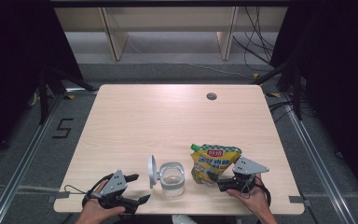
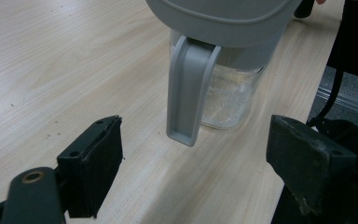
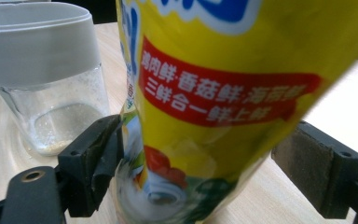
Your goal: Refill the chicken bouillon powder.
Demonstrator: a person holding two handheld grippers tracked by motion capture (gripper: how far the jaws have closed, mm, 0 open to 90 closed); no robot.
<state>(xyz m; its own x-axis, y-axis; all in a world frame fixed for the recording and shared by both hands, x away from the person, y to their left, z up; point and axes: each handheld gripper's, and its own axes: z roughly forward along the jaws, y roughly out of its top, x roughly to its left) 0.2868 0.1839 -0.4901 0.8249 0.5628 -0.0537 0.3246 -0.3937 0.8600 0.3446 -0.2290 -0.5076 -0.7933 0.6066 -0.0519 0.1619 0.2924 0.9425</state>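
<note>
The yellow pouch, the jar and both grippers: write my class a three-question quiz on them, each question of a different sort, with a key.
1. True or false: the right gripper has its jaws on either side of the yellow spouted pouch.
2. The glass jar has its grey lid: A) flipped open, B) shut, C) lying on the table.
3. Fill in: the left gripper stands ____, holding nothing.

Key: 1 true; 2 A; 3 open.

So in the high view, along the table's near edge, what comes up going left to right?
Left gripper → open grey lid → clear jar → yellow pouch → right gripper.
</note>
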